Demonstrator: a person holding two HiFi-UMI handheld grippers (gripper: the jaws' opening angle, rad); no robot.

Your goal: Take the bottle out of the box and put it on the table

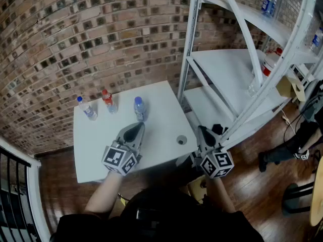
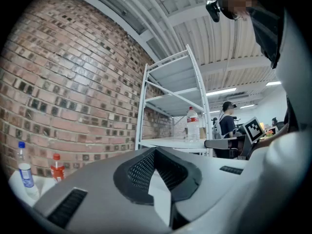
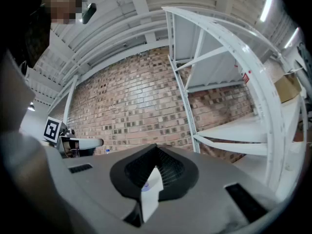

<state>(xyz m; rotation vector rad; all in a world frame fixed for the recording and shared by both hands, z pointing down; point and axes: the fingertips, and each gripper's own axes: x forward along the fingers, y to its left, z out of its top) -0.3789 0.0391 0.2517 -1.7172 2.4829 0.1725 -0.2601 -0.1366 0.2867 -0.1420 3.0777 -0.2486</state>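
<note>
Three small bottles stand at the back of the white table [image 1: 96, 145]: a blue-capped one [image 1: 88, 108] on the left, a red-labelled one [image 1: 108, 101], and a blue-labelled one [image 1: 140, 108]. My left gripper [image 1: 135, 128] hovers over the table just in front of the blue-labelled bottle, jaws together and empty. My right gripper [image 1: 203, 133] hangs off the table's right edge, near the rack, also shut and empty. In the left gripper view, the left gripper [image 2: 156, 152] points past the blue-capped bottle [image 2: 24, 172] and red bottle [image 2: 57, 167]. The right gripper [image 3: 156, 147] faces the brick wall.
A white metal rack [image 1: 237, 69] stands right of the table, holding a large bottle [image 1: 270, 62] and a cardboard piece [image 1: 288, 87]. A small grey round thing [image 1: 181, 140] lies near the table's right edge. Someone stands at the far right [image 1: 298, 140]. A brick wall [image 1: 101, 34] backs the table.
</note>
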